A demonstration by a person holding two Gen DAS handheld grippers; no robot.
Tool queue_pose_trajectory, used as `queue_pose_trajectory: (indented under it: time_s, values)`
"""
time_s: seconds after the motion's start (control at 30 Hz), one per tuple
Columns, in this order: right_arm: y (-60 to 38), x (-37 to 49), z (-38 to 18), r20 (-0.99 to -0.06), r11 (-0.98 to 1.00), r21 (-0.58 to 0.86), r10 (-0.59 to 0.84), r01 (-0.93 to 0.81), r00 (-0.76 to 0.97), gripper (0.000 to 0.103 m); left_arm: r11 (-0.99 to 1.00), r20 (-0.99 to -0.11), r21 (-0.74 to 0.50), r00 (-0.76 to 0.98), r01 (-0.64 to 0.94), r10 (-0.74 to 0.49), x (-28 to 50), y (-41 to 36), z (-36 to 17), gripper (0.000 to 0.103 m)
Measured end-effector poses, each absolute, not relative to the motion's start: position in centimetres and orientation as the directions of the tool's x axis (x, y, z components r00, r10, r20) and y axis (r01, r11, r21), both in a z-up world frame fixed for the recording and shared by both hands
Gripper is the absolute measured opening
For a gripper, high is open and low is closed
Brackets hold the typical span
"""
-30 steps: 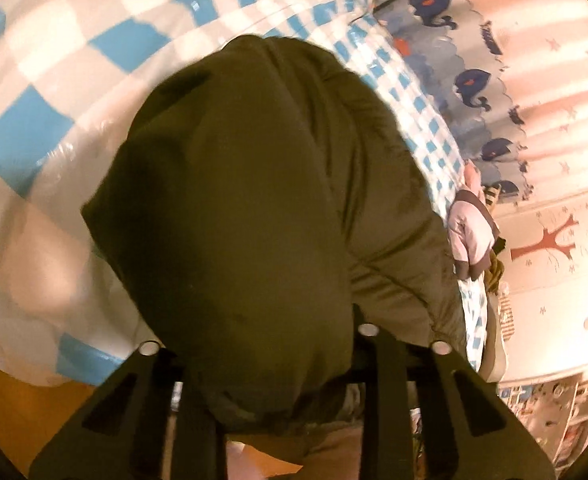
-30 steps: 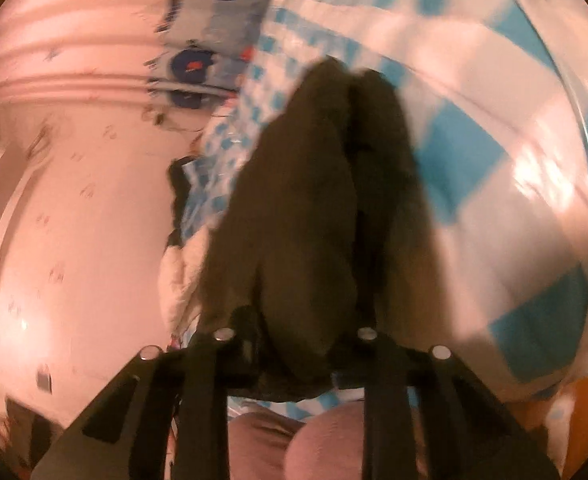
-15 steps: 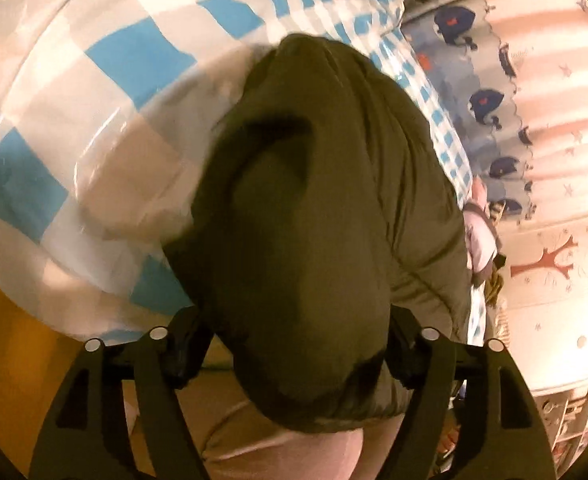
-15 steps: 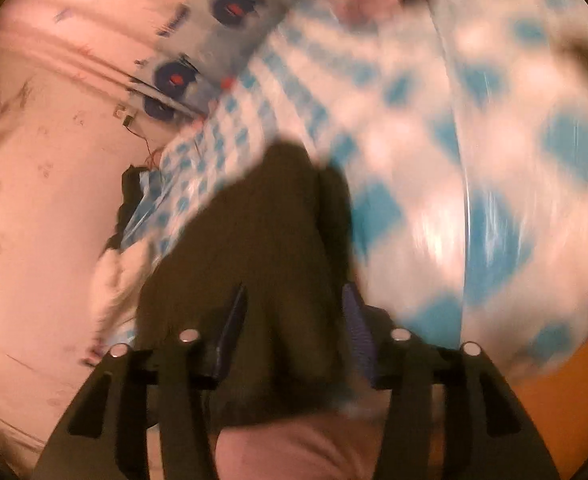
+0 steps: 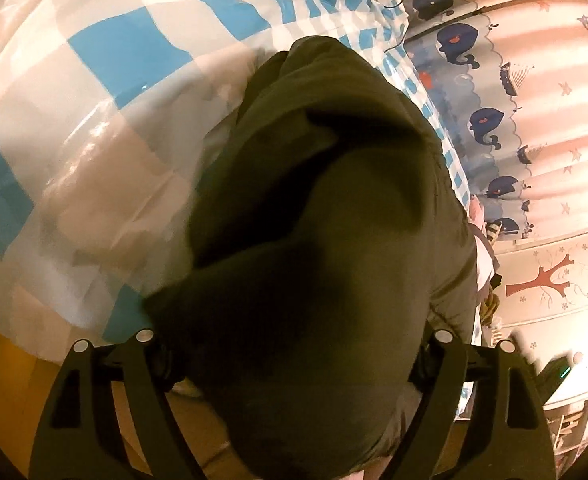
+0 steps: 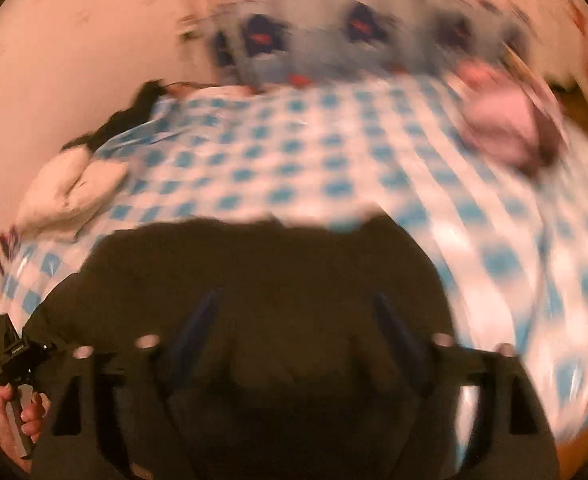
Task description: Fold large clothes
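Left wrist: bunched dark olive garment (image 5: 314,240)

Loads of open bed (image 6: 302,160) beyond the dark garment (image 6: 253,280), all bare blue-check cover across the middle. The edges are what's cluttered: a white pillow (image 6: 65,196) and something black along the far left by the wall, and a pink bundle (image 6: 502,128) at the far right. On the left gripper's side, the cover (image 5: 93,128) left of the garment (image 5: 314,240) is clear too.
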State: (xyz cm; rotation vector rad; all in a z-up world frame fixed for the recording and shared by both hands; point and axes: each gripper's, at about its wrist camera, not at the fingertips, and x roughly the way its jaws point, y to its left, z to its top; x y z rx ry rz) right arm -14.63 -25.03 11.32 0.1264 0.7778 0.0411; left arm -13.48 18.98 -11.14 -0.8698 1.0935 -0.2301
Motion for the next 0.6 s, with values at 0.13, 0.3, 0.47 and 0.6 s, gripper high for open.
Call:
queue_pose_trajectory:
  time_s: [0.13,0.3,0.47,0.6]
  values:
    - [-18.7,-6.7,6.3,-0.808,0.997,0.026,0.066,-0.077,0.586,0.084,0.687,-0.689,-0.688,0.508,-0.234,-0.517,-13.4,18.1,-10.6,0.078]
    - [-16.4,-2.6,-1.1,-0.928,0.995,-0.028,0.011,-0.099,0.373,0.089,0.74,-0.709,-0.638,0.535,-0.211,-0.459,-13.3,17.2,-9.3,0.078]
    - [-17.0,-8.2,4.7,-0.845,0.99,0.02,0.089,-0.137,0.528,0.089,0.79,-0.728,-0.587,0.545,-0.18,-0.416,-14.1,16.7,-8.3,0.078]
    - [-15.3,-12.9,4.6,-0.846,0.975,-0.029,0.093,-0.22,0.524,0.089,0.81,-0.727,-0.563,0.565,-0.165,-0.39,-14.6,16.2,-7.5,0.078]
